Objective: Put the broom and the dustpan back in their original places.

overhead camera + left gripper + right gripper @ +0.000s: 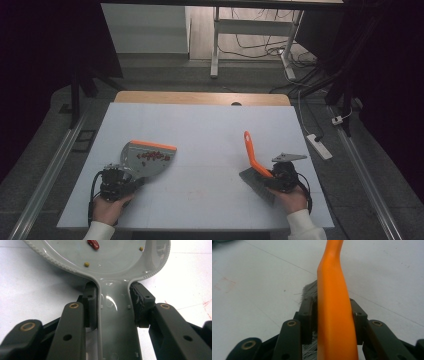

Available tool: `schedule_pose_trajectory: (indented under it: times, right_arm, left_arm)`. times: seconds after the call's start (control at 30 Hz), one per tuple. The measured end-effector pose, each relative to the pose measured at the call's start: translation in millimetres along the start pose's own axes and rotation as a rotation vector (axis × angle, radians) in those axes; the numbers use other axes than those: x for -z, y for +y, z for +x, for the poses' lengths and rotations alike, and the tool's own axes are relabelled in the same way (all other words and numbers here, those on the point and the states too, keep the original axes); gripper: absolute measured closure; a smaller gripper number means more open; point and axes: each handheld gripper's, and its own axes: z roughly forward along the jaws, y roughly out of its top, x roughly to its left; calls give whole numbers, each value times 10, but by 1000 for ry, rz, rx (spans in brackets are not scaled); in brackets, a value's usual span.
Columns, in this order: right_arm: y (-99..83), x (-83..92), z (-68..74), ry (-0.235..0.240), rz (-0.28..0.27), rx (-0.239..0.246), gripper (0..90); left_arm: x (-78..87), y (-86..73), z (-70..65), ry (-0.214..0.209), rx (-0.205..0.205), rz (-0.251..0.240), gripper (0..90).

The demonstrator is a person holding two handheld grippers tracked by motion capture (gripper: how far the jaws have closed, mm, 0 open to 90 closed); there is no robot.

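Left gripper (pixel 131 184) pinched the dustpan (pixel 150 157) handle at seven o'clock; right gripper (pixel 266 179) pinched the brush (pixel 254 156); the pan had best stay level.

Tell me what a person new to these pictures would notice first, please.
The orange-handled brush stands out first: it sits at the table's right, held in the right claw, bristles resting on the white table. At the left, the left claw grips the handle of a grey dustpan with an orange edge, which carries small red beans.
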Motion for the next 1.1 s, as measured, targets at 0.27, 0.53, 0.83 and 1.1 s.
schedule_pose_trajectory:
  times: [0.27,0.53,0.83,1.1]
  right_arm:
    - [-5,-41,-46,-49,27,-4,512]
    - [-23,-62,-92,-62,22,-21,473]
    - [-27,-66,-124,-106,30,-29,409]
    - [-1,40,-77,-117,-40,5,415]
  left_arm:
    - [-8,-6,-10,-7,0,1,604]
    - [19,-12,-8,-13,-27,-12,472]
    - [105,-18,12,14,-59,-38,355]
    - [243,-1,-29,53,-141,-81,326]
